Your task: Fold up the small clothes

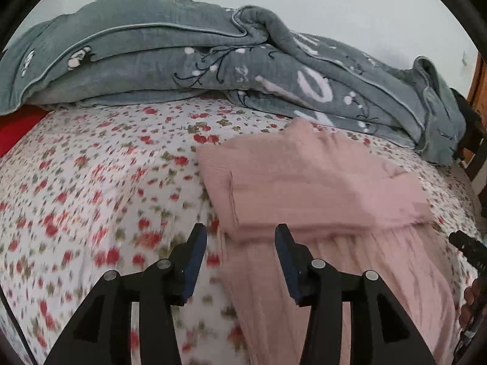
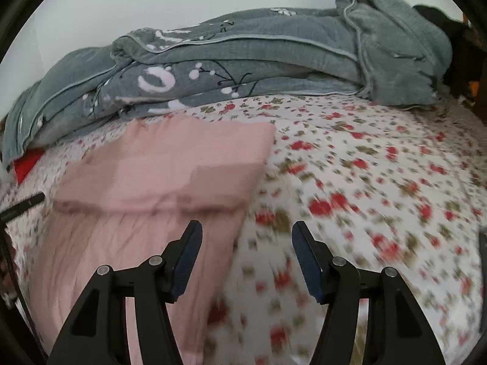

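In the left wrist view, the left gripper [image 1: 240,232] holds its two black fingers with blue pads apart and empty, hanging over the near left edge of the pink ribbed knit garment [image 1: 319,188], which lies on the white bedsheet printed with small red flowers [image 1: 91,182] from the centre out toward four o'clock; its upper part is folded over into a flat rectangle, and the lower part runs toward the camera under the right finger. At twelve o'clock a rumpled grey-green fleece blanket with pale piping and a white pattern [image 1: 182,60] is heaped against the pale wall. Only this view shows a strip of orange-brown wood [image 1: 479,82] at three o'clock. A red cloth [image 1: 15,130] peeks out at nine o'clock. Large white letter shapes run across the blanket, but they look too creased to read with any certainty. In the right wrist view, the right gripper [image 2: 246,234] also stands open with nothing between its pads, its left finger over the garment's [image 2: 170,167] right edge and its right finger over bare sheet [image 2: 380,182]. Here the garment fills nine to eleven o'clock, the blanket [image 2: 274,51] lies behind it, and the tip of the other black tool [image 2: 27,203] enters at nine o'clock.
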`<state>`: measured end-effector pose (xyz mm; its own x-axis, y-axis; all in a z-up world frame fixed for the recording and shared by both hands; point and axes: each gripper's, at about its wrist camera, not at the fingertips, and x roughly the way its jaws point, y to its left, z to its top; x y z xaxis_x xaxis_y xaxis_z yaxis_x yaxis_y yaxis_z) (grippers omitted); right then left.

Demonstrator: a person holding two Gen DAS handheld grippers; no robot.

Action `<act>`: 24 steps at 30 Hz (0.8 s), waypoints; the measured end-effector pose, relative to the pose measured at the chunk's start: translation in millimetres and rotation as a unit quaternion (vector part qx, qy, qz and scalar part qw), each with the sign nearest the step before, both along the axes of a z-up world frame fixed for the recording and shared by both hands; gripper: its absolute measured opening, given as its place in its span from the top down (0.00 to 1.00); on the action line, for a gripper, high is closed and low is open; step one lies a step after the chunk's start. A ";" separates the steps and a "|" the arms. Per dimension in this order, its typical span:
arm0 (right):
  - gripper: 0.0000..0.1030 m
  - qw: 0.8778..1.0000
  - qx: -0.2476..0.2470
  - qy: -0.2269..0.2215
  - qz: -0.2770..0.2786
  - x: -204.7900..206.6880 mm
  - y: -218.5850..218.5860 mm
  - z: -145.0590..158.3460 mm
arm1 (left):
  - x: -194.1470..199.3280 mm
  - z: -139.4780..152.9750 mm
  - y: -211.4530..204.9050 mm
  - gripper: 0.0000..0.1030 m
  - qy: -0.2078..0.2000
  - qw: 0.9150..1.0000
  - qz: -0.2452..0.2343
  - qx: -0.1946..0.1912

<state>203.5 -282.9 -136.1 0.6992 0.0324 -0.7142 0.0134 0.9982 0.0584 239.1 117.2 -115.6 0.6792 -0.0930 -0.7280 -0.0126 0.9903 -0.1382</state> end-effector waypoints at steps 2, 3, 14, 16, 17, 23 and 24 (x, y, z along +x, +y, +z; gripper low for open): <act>0.41 1.000 -0.004 -0.001 0.002 -20.8 1.1 2.7 | -20.1 0.7 0.4 0.57 -0.001 1.000 -0.001 -0.004; 0.41 1.000 -0.004 -0.002 0.005 -36.1 2.6 4.1 | -26.7 1.0 0.3 0.57 0.000 1.000 0.000 -0.005; 0.41 0.998 -0.010 -0.005 0.062 -147.7 34.0 -6.0 | -133.9 -21.7 -6.6 0.57 0.034 0.999 -0.004 -0.036; 0.41 0.998 -0.005 0.000 0.064 -161.2 36.4 -11.5 | -150.9 -27.9 -9.6 0.56 0.041 0.998 -0.007 -0.044; 0.41 0.998 0.000 0.004 0.066 -169.0 37.7 -14.7 | -158.8 -31.3 -11.5 0.54 0.045 0.998 -0.008 -0.045; 0.41 0.997 0.003 0.010 0.082 -195.5 51.0 -32.9 | -188.3 -56.0 -23.0 0.51 0.058 0.997 -0.008 -0.041; 0.42 0.996 0.000 0.011 0.083 -195.9 54.8 -37.1 | -190.4 -58.7 -24.3 0.51 0.059 0.997 -0.007 -0.041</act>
<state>7.6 -228.1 -173.1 0.6683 0.1463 -0.7294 -0.1504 0.9868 0.0601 48.6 92.9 -174.3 0.5879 -0.1646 -0.7921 -0.0197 0.9759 -0.2174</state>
